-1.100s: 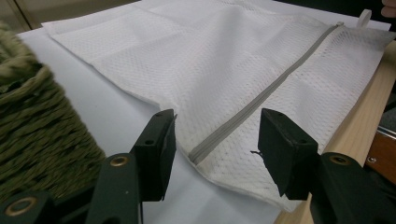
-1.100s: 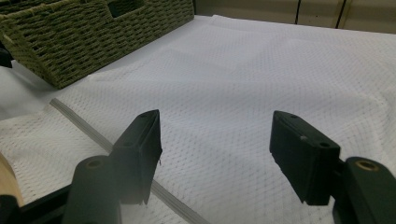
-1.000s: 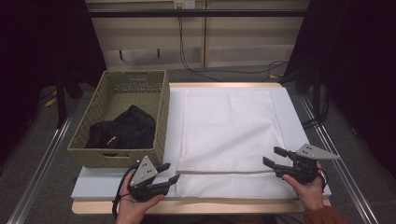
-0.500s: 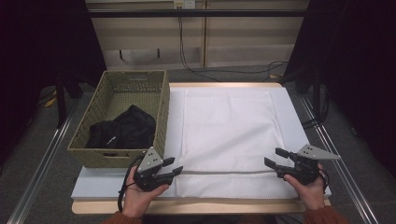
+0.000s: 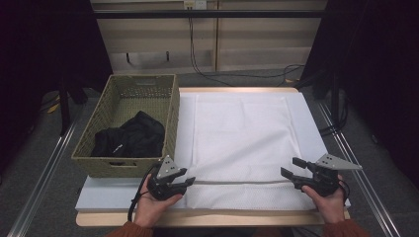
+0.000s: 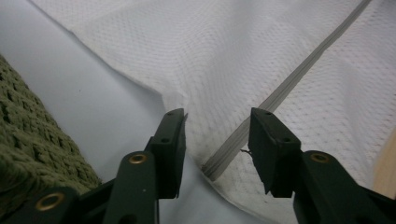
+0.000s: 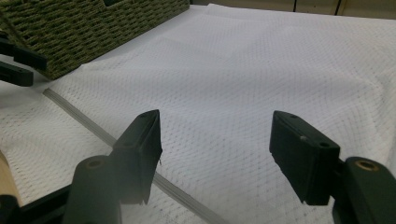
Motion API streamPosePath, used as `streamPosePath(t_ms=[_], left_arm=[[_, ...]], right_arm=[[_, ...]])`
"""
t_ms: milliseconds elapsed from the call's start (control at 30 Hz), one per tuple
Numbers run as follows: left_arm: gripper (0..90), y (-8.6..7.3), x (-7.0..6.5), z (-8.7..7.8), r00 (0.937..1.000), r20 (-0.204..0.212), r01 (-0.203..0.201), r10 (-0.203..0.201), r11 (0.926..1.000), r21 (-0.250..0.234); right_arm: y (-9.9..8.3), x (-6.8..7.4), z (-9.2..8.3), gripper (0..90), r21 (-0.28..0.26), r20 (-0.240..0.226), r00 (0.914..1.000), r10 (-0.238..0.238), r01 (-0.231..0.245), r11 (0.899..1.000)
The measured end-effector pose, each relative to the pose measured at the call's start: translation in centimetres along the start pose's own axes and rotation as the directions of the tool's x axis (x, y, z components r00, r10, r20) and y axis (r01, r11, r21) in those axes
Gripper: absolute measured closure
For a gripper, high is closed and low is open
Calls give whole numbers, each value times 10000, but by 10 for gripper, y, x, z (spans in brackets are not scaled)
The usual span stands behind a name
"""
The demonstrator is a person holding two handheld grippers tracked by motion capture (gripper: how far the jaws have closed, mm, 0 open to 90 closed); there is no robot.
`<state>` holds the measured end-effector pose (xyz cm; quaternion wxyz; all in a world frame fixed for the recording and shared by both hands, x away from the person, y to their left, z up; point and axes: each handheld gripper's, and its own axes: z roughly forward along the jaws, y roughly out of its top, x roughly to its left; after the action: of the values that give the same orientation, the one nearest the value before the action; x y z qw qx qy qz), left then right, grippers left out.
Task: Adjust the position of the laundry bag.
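Observation:
A white mesh cloth lies flat on the table, and a grey hem strip crosses it near the front. My left gripper sits low at the strip's left end. In the left gripper view its jaws straddle the strip's end and the cloth's edge; they have just been closing, but the pads stand apart from the fabric. My right gripper hovers at the cloth's right side, open, with only flat cloth under its jaws.
A woven green basket with a black garment inside stands on the left of the table, close behind the left gripper. The table's wooden front edge runs just behind both hands.
The left gripper has moved right and slightly down, from beside the cloth to the left end of the grey strip. The right gripper has stayed where it was.

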<state>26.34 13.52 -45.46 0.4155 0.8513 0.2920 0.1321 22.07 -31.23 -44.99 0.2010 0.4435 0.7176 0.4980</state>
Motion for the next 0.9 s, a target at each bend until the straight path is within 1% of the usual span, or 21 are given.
streamPosePath(t_ms=[33,67,100,167,233,300,333,367,400,433,467,500,533,567,600,633,700,733,767,833,900], left_arm=[[537,0,-1,3,10000,-31,82,-82,9999,-70],[533,0,-2,4,9999,85,120,-119,9999,-33],[529,-1,-3,5,10000,76,8,-9,10000,78],[517,-2,-5,10,9997,209,-142,134,9990,419],[500,-3,-7,14,9996,215,-186,174,9981,588],[484,-3,-7,15,9996,211,-187,173,9978,639],[463,-3,-7,16,9995,206,-266,250,9963,819],[458,-3,-7,16,9995,206,-266,250,9963,819],[449,-5,-7,20,9998,182,-144,129,9964,838],[443,-5,-7,20,9998,182,-144,129,9964,838],[443,-6,-7,23,9994,249,-272,247,9942,1041],[439,-6,-7,23,9996,219,-204,181,9935,1123],[438,-6,-7,24,9994,284,-213,182,9933,1132],[438,-6,-6,25,9997,113,-244,233,9926,1190],[440,-6,-6,26,9998,-23,-185,189,9930,1169],[451,-7,-5,26,9999,103,-70,59,9938,1105],[460,-6,-4,28,9996,240,-169,137,9903,1377],[464,-7,-4,29,9994,289,-236,197,9900,1390],[476,-6,-4,29,9993,333,-205,159,9898,1411],[517,-5,-2,29,9995,313,-27,-18,9899,1418],[573,-5,0,29,9994,356,-82,33,9901,1400]], right_arm=[[0,0,0,339,26,-5,10000,-38,38,10000],[-1,0,0,339,48,-4,10000,-48,48,10000],[-1,0,0,339,51,-3,10000,-43,43,10000],[-1,0,0,339,45,-11,10000,-38,38,10000],[-1,1,0,338,27,-37,10000,-17,17,10000],[-1,1,0,339,65,-60,10000,-77,77,9999],[-1,2,0,339,69,-89,9999,-131,132,9999],[-1,2,0,339,84,-95,9999,-138,139,9999],[-2,2,1,339,107,-98,9999,-107,108,9999],[-2,2,1,339,107,-98,9999,-107,108,9999],[-2,2,1,338,124,-156,9998,-95,97,9999],[-2,2,1,338,143,-158,9998,-88,90,9999],[-2,2,1,337,128,-201,9997,-151,154,9998],[-2,3,2,336,146,-230,9996,-169,173,9997],[-2,3,2,336,172,-269,9995,-172,176,9997],[-2,3,2,336,180,-309,9993,-208,213,9996],[-2,4,2,336,208,-330,9992,-216,223,9995],[-2,4,2,336,215,-316,9993,-213,220,9995],[-2,4,3,336,225,-330,9993,-193,200,9995],[-2,3,3,336,239,-317,9993,-175,183,9995],[-2,3,4,336,244,-311,9994,-167,175,9995]])
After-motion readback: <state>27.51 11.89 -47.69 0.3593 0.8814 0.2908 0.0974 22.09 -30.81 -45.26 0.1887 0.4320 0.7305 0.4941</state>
